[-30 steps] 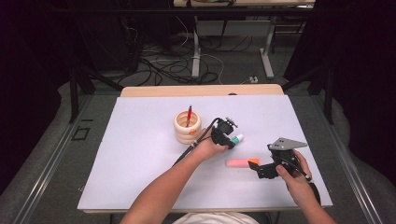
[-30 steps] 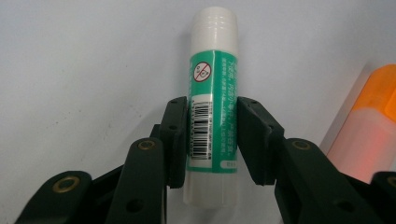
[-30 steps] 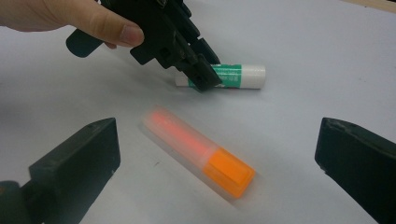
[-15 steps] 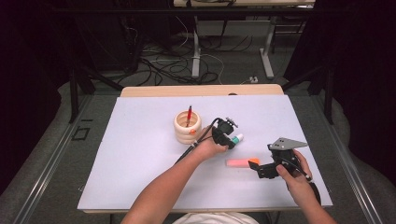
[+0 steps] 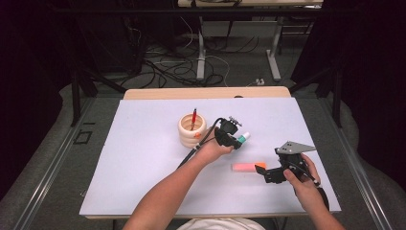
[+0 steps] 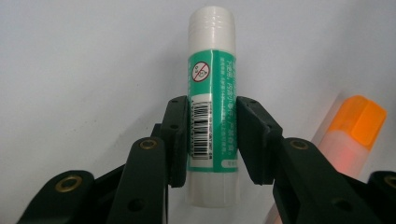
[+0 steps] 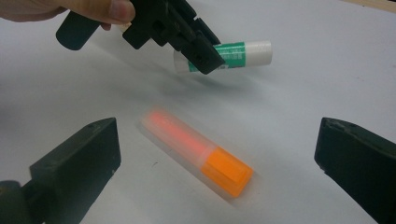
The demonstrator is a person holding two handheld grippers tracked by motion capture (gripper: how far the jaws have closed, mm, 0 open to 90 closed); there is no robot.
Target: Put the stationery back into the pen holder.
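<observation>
A green and white glue stick [image 6: 211, 84] lies level between the pads of my left gripper [image 6: 211, 140], which is shut on its middle. In the high view that gripper [image 5: 235, 140] holds the glue stick [image 5: 244, 137] right of centre, with a shadow on the table beneath it. An orange-capped highlighter [image 7: 196, 149] lies flat on the white table. My right gripper [image 7: 217, 135] stands open just before it, a jaw on each side and neither touching. From above, the right gripper [image 5: 268, 173] sits right of the highlighter [image 5: 246, 166].
A cream ringed holder [image 5: 192, 130] with a red pen [image 5: 194, 116] standing in it is just left of my left hand. The white tabletop [image 5: 143, 163] has free room on its left half. Cables and table legs lie on the floor beyond.
</observation>
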